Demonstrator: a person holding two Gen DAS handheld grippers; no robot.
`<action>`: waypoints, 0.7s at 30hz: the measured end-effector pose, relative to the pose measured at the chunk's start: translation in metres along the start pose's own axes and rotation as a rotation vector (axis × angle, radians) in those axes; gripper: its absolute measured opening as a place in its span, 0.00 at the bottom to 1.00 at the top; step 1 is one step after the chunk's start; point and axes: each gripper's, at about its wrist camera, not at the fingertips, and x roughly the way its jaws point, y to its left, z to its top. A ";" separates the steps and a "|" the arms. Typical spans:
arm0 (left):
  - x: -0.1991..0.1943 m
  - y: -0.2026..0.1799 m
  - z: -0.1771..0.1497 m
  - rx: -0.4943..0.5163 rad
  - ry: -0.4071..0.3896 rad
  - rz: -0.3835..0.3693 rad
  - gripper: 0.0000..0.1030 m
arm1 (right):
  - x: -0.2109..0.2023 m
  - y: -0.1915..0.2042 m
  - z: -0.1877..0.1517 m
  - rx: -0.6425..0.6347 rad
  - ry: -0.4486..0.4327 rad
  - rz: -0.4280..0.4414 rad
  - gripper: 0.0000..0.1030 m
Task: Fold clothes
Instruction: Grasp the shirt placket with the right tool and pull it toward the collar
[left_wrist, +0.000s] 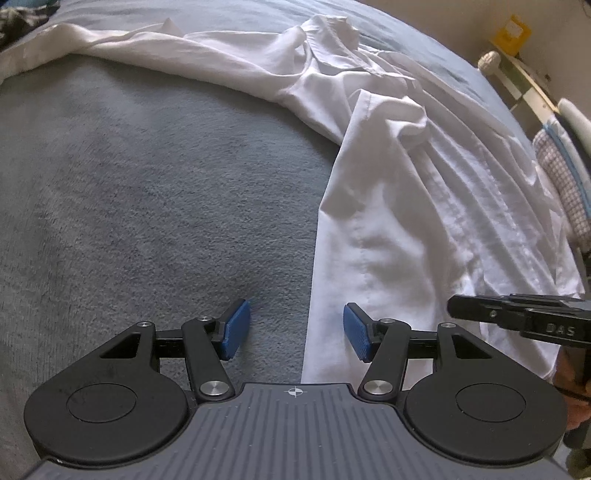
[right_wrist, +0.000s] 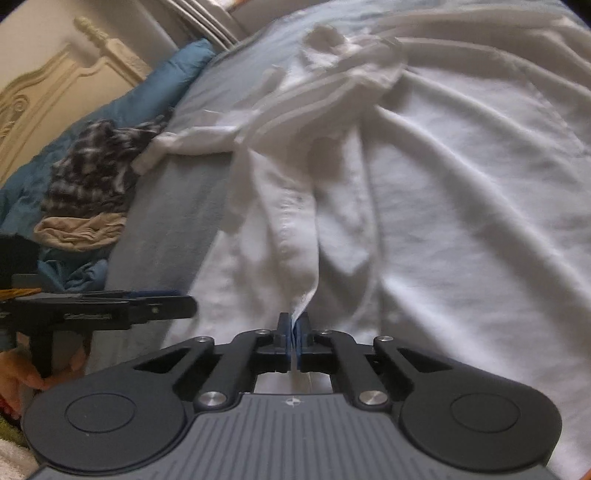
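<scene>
Working on a bed covered by a grey-blue fleecy blanket (left_wrist: 140, 192), we see the white shirt (left_wrist: 424, 206) spread across its far and right-hand part, crumpled at the collar, one sleeve trailing off to the left along the far side. The blanket's nap shows darker brushed patches; the near left area carries no cloth.

Left gripper (left_wrist: 297, 330): jaws parted, blue pads straddling the shirt's straight near edge, one pad over the blanket, the other over white fabric. We see nothing pinched between them.

Right gripper (right_wrist: 294, 341): jaws clenched on a narrow fold of the shirt's edge, which rises as a taut ridge from the pads. The right wrist view is motion-blurred.

Room: a carved cream headboard (right_wrist: 55, 85) stands at the far left of the right wrist view, with a blue duvet (right_wrist: 155, 92) below it. On the duvet lie a black-and-white checked garment (right_wrist: 92, 166) and a beige garment (right_wrist: 79, 230) just beside it. In the left wrist view a cream bedpost (left_wrist: 491, 62) and a yellow object (left_wrist: 513, 31) by the wall sit beyond the bed's right edge.
</scene>
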 end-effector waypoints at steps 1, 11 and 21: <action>-0.001 0.001 0.000 -0.004 -0.003 -0.002 0.55 | -0.004 0.002 0.001 -0.001 -0.013 0.010 0.02; -0.010 0.005 0.000 -0.027 -0.053 -0.074 0.55 | -0.082 -0.041 0.012 0.122 -0.191 -0.044 0.01; -0.004 -0.006 -0.006 0.000 -0.010 -0.122 0.55 | -0.111 -0.130 0.001 0.363 -0.265 -0.132 0.01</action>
